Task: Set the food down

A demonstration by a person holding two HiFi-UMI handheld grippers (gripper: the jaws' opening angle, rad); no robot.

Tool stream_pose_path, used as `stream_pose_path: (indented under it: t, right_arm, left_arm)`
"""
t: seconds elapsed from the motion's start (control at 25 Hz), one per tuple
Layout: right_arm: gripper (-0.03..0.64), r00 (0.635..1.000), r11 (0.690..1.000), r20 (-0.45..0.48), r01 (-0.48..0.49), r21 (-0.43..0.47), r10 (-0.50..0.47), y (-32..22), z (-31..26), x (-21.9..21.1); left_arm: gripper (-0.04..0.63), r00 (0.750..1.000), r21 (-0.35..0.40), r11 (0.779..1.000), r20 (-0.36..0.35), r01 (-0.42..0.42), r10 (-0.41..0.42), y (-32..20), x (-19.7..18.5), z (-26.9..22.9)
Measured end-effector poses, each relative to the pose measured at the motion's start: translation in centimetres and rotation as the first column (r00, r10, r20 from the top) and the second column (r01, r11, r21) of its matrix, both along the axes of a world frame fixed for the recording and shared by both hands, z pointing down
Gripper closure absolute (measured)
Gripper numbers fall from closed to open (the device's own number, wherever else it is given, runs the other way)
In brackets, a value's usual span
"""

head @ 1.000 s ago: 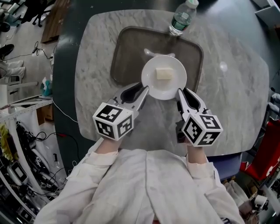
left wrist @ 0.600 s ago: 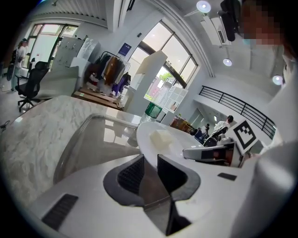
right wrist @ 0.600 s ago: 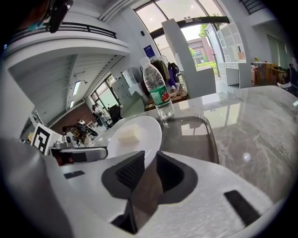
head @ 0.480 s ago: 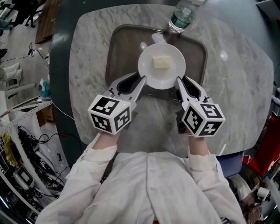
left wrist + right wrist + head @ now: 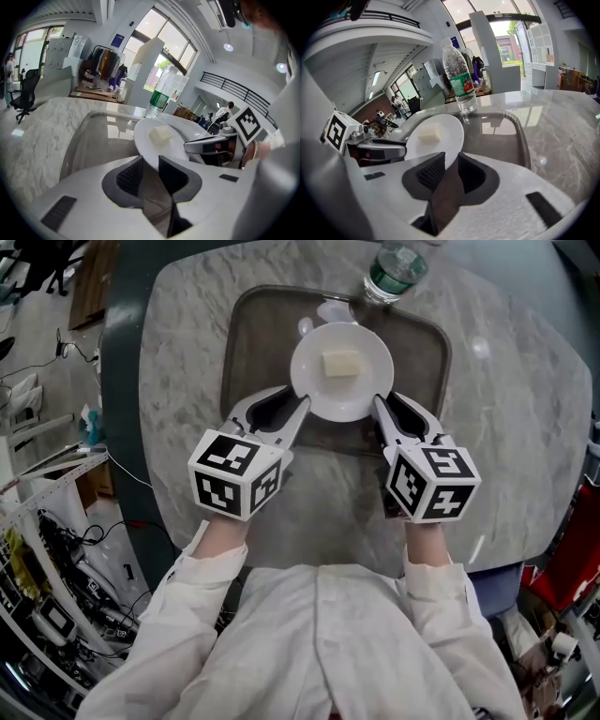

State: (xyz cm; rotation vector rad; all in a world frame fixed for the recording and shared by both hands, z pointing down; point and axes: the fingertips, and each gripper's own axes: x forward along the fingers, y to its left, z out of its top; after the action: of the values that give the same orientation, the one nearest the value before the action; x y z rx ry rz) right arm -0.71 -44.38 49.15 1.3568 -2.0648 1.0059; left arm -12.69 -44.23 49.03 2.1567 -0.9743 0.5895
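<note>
Resting on a round white plate, pale yellow food block

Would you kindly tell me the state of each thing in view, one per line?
plate: held over the tray, rim pinched on both sides.
food: one pale block lying on the plate.
left gripper: jaws shut on plate rim.
right gripper: jaws shut on plate rim.
tray: flat on the table.
bottle: upright beyond the tray.

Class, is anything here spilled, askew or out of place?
Nothing odd: the food sits centred on the plate, the left gripper and right gripper clamp its rim over the tray, and the bottle stands upright.
</note>
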Motion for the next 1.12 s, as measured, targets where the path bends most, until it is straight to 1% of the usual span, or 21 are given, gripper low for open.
stream_pose_path:
  t: [0.12, 0.28, 0.56, 0.8, 0.96, 1.12]
  right_arm:
    - [0.555, 1.0, 1.0, 0.0, 0.019, -0.016, -0.019, 0.4, 0.6, -0.5]
    - [0.551, 0.999, 0.998, -0.004, 0.033, -0.044, -0.034, 0.7, 1.4, -0.7]
    - [0.549, 0.998, 0.998, -0.032, 0.054, -0.041, -0.055, 0.8, 1.6, -0.8]
    - [0.545, 0.998, 0.997, -0.026, 0.06, -0.042, -0.061, 1.1, 1.8, -0.9]
    - [0.54, 0.998, 0.998, -0.014, 0.062, -0.033, -0.062, 1.1, 1.6, -1.0]
    - [0.535, 0.996, 0.997, -0.046, 0.076, 0.012, -0.076, 1.1, 0.3, -0.3]
  left_arm:
    - [0.5, 0.999, -0.012, 1.0, 0.04, -0.015, 0.016, 0.3, -0.5, 0.7]
    - [0.5, 0.996, -0.034, 0.998, 0.069, -0.045, 0.047, 0.3, -0.6, 1.2]
    - [0.497, 0.988, -0.041, 0.998, 0.144, -0.047, 0.052, 0.1, -0.6, 2.1]
    - [0.495, 0.988, -0.035, 0.998, 0.144, -0.049, 0.053, 0.2, -0.8, 2.1]
    - [0.497, 0.991, -0.035, 0.999, 0.131, 0.006, -0.001, 0.0, -1.4, 1.3]
    - [0.497, 0.991, 0.007, 0.999, 0.126, 0.052, -0.053, 0.1, -1.9, -0.4]
